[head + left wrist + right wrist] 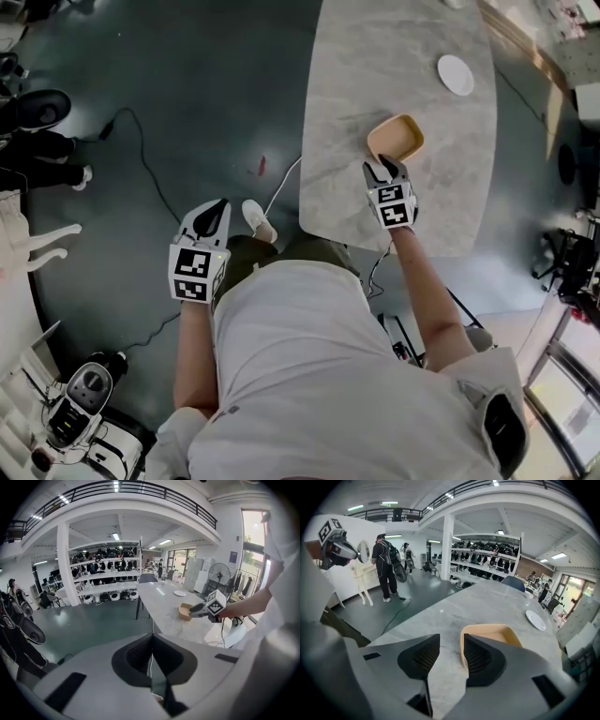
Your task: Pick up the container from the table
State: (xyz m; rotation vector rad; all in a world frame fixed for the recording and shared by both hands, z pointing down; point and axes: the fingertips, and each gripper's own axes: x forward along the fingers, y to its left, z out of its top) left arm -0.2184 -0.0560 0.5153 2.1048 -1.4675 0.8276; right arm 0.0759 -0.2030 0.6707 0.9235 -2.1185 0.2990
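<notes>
A tan, rounded-square container [395, 138] sits empty near the middle of the grey marble table [441, 216]. My right gripper [384, 172] reaches over the table's near side, its tips at the container's near edge. In the right gripper view this gripper [451, 656] is open. Its right finger [485, 660] lies over the container [492, 632] and its left finger over bare table, so the container's side wall stands just inside the gap. Nothing is pressed. My left gripper [214, 212] hangs over the floor left of the table, shut and empty [151, 667]. The container [185, 611] looks small from there.
A white plate [456, 74] lies farther back on the table [487, 602]. A white cable [281, 192] runs over the dark floor by the table's near left corner. Shelving [105, 573] and people [386, 566] stand well away. A grey machine [80, 403] sits at lower left.
</notes>
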